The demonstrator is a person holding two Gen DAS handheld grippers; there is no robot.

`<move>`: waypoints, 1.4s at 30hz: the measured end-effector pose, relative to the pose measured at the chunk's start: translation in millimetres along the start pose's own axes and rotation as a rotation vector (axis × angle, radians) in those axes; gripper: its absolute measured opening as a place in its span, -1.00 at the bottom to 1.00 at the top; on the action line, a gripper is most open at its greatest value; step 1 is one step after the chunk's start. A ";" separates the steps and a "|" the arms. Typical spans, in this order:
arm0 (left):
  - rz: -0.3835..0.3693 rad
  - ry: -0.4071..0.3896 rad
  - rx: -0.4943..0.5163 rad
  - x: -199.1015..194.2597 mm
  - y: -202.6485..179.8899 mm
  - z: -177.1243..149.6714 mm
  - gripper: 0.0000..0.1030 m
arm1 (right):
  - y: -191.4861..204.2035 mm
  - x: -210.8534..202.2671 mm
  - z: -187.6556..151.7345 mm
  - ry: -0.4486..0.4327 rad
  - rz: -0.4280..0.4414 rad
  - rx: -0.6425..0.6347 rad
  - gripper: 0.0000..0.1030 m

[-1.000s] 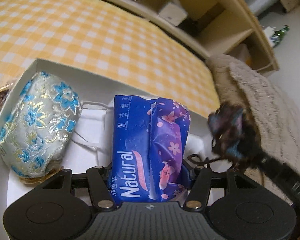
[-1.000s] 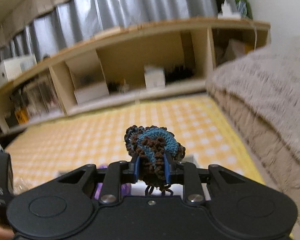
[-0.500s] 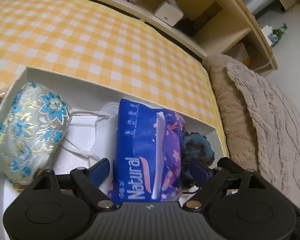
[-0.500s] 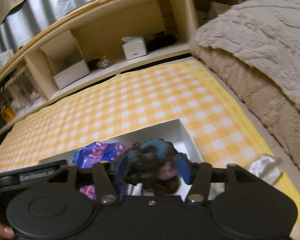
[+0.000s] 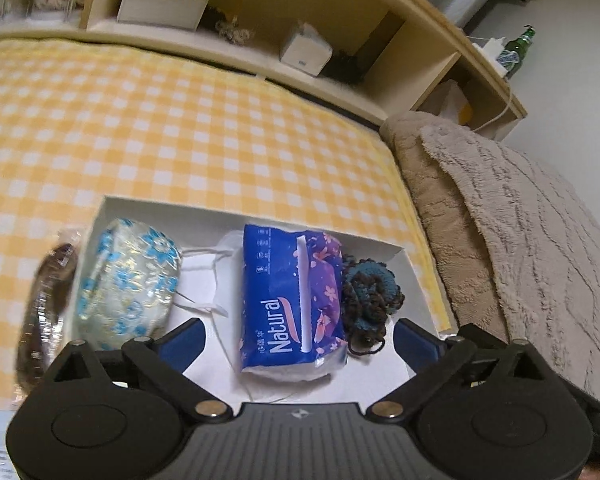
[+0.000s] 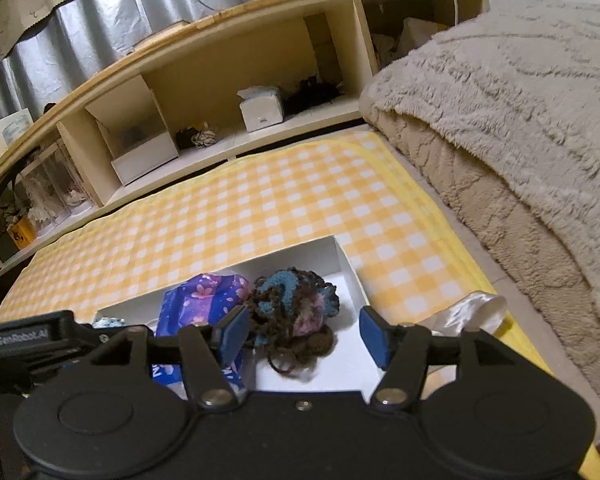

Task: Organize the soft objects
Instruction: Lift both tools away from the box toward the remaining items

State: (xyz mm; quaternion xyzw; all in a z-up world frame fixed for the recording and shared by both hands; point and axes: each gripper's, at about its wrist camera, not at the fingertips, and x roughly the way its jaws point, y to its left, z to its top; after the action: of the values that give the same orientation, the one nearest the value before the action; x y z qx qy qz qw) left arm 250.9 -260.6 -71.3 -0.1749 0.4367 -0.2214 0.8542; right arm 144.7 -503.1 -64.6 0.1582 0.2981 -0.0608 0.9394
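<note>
The white box (image 5: 414, 276) sits on the yellow checked cloth (image 5: 204, 136), and everything here is placed against it. Inside, at its left end, lies the blue-flowered brocade pouch (image 5: 128, 284); beside that a white face mask (image 5: 216, 280); then the blue "Natural" tissue pack (image 5: 292, 300); and at the right end the brown-and-teal crocheted yarn piece (image 5: 370, 300), touching the tissue pack.

The left claw (image 5: 298, 338) is opening — its blue pads stand wide on either side of the tissue pack, clear of it and holding nothing.

The right claw (image 6: 300, 334) is opening too; the yarn piece (image 6: 296, 306) lies between its pads on the box floor, not gripped.

A crinkled clear wrapper (image 5: 46, 312) lies just outside the box's left wall.
</note>
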 end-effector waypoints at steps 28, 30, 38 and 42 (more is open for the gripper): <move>0.084 -0.129 0.283 -137.6 -16.0 -27.9 1.00 | 54.1 -116.7 -5.0 -0.072 0.029 -0.131 0.50; 0.078 -0.135 0.291 -145.7 -15.0 -31.3 1.00 | 57.9 -123.7 -8.3 -0.078 0.022 -0.141 0.56; 0.063 -0.182 0.323 -174.9 -6.7 -42.0 1.00 | 69.1 -142.9 -19.2 -0.089 -0.034 -0.158 0.97; 0.066 -0.202 0.345 -185.7 -3.3 -43.8 1.00 | 74.7 -150.3 -19.6 -0.112 -0.058 -0.153 1.00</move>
State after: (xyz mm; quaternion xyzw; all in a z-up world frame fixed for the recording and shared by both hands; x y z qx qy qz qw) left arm 117.3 -169.4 30.1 -0.0329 0.3101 -0.2460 0.9177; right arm 27.1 -423.2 26.8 0.0737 0.2531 -0.0737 0.9618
